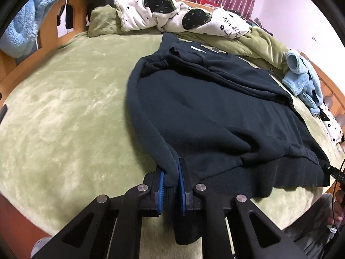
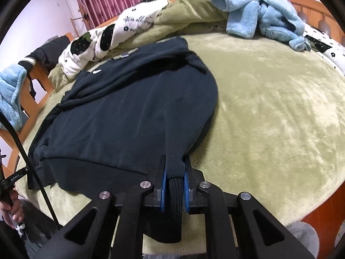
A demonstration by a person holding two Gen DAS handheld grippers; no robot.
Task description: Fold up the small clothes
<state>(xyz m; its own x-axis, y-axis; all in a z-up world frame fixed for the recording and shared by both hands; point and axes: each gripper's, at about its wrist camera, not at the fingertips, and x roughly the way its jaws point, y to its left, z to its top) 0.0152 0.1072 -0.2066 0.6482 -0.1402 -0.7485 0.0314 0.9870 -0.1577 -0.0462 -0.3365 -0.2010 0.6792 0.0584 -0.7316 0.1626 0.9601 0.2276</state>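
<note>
**Both hem corners held, sweatshirt running away toward the far side of the bed**

The dark sweatshirt (image 1: 211,112) lies flat on the green bed cover (image 1: 64,112), sleeves already crossed over the chest near the collar. Its long axis runs from the ribbed hem, at the near edge of the bed, straight away to the neckline at the far side.

The left gripper (image 1: 171,185) is clamped on the hem's left corner, the ribbing pinched between its blue pads and hanging down behind them. The right gripper (image 2: 175,188) is clamped on the hem's right corner in the same way. So each holds one end of the near edge, and the whole garment lies ahead of both, about equally near to either.

That is the relation the next move likely turns on: with the body stretching forward from both holds, the natural fold is to lift the hem and carry it away toward the collar, both sides moving together so the edge stays straight.

A light blue fleece garment (image 2: 265,19) and a white patterned blanket (image 1: 172,15) lie at the far side, well apart from the sweatshirt's hem.
</note>
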